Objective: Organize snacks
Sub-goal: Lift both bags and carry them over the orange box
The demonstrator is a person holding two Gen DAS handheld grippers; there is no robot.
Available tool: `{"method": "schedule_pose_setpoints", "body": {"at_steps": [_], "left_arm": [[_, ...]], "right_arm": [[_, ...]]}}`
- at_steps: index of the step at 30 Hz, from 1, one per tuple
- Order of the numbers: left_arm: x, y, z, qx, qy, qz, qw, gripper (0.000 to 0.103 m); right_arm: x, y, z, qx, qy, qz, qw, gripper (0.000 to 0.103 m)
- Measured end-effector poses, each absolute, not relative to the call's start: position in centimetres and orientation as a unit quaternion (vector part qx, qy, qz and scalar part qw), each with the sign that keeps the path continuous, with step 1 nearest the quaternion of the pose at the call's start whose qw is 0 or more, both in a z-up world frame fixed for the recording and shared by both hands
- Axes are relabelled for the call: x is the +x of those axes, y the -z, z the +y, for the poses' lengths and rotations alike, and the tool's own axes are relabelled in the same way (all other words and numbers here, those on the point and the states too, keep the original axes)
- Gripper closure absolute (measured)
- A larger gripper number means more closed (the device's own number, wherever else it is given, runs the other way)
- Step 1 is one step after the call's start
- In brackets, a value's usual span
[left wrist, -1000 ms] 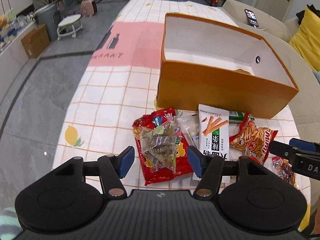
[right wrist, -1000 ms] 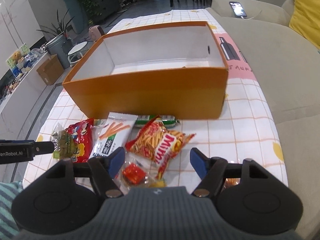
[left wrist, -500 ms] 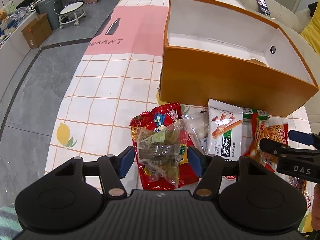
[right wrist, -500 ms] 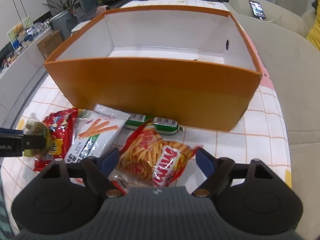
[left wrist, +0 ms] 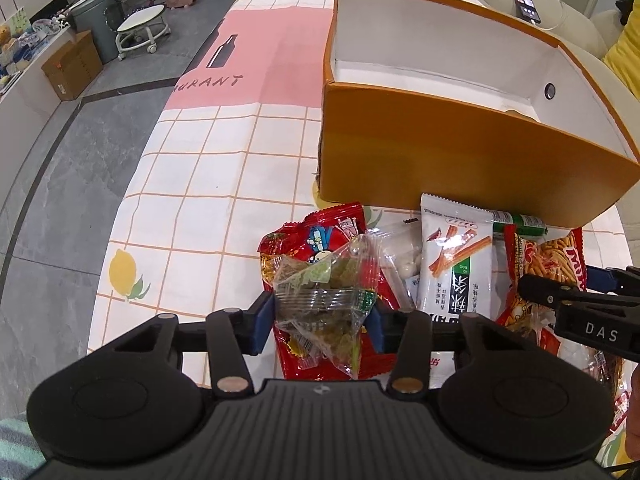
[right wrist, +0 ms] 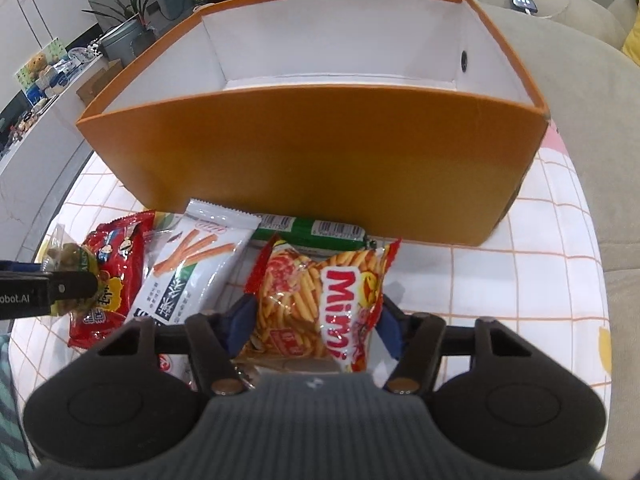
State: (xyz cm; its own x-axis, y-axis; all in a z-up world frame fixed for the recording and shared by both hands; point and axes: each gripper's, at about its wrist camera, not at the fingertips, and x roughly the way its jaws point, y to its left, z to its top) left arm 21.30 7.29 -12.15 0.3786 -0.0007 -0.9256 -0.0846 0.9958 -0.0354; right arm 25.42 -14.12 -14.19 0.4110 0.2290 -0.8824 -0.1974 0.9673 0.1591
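Both claws closed in since earlier, box nearer | left wrist: left claw (left wrist: 318, 316) clamps clear green-candy bag (left wrist: 326, 300) over red pack (left wrist: 320, 240) on tabletop (left wrist: 192, 184) | right wrist: right claw (right wrist: 314, 322) grips Mimi bag (right wrist: 320, 296), just before orange box (right wrist: 312, 152)

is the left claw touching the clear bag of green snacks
Touching. In the left wrist view the left claw has both blue pads pressed against the sides of the clear bag of green snacks, pinching it above the red packet.
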Motion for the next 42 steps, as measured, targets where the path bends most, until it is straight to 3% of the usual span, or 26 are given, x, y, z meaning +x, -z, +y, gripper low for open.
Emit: {"method": "schedule_pose_setpoints", "body": {"at_steps": [10,30,42], "left_arm": [[20.3,11.1,7.3,-0.038,-0.022,0.545,0.837,0.054],[15.9,1.9,5.9,-0.041,0.027,0.482,0.875,0.055],[18.8,-2.7,4.1,-0.025,0.083,0.429,0.899,0.055]], "right_arm": [[24.9,13.2,-14.4,0.019,-0.120,0.514,0.849,0.052],[19.7,3.1,-16.2,0.022,-0.132,0.461,0.877,0.052],[20.0,-2.3,-16.8,-0.001,-0.158,0.421,0.893,0.052]]}}
